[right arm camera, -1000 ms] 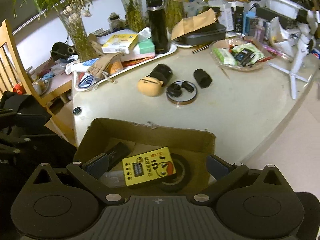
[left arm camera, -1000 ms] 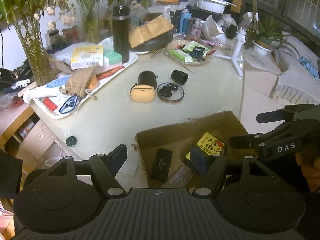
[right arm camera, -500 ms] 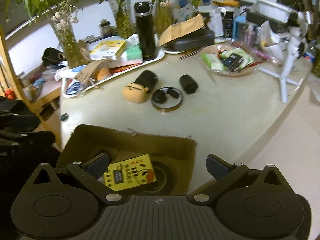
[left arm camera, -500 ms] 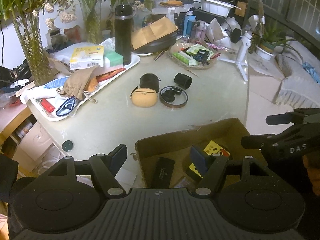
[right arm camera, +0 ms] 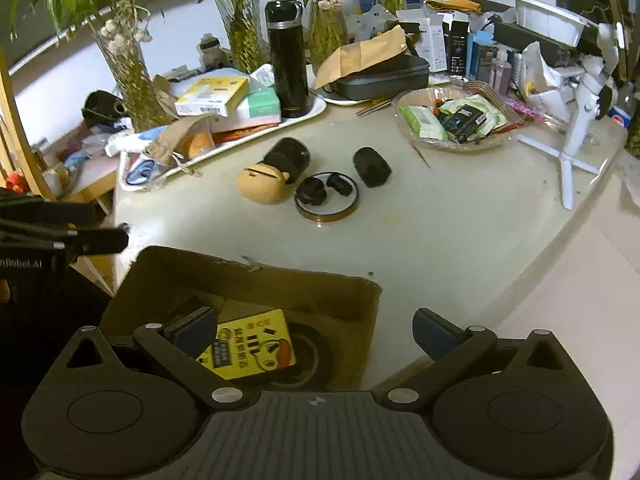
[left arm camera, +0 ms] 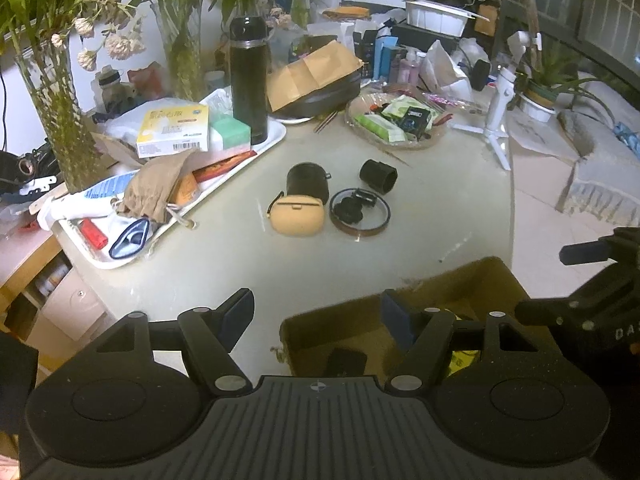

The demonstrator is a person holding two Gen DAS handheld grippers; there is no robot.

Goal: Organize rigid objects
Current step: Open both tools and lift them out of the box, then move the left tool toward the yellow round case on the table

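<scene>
An open cardboard box [right arm camera: 256, 280] sits at the table's near edge, holding a yellow card [right arm camera: 252, 344], a black tape roll [right arm camera: 308, 356] and a flat black item [left arm camera: 346, 362]. On the table's middle lie a tan case [left arm camera: 296, 220], a black cylinder [left arm camera: 307, 179], a small black cap [left arm camera: 378, 176] and a ring lid with small black parts [left arm camera: 359, 212]. My left gripper [left arm camera: 316, 316] is open and empty over the box's left rim [left arm camera: 320, 316]. My right gripper [right arm camera: 316, 328] is open and empty over the box's right wall.
A white tray [left arm camera: 276, 136] with boxes, a black flask [left arm camera: 249, 80] and a cloth pouch stands at the left. A glass dish of packets [left arm camera: 396, 124] and a white tripod [left arm camera: 500, 120] stand at the back right. Plant vases [right arm camera: 128, 68] line the rear.
Both grippers have pulled back and risen from the box. The box sits lower in both views and more of the table shows. Both stay open and empty.
</scene>
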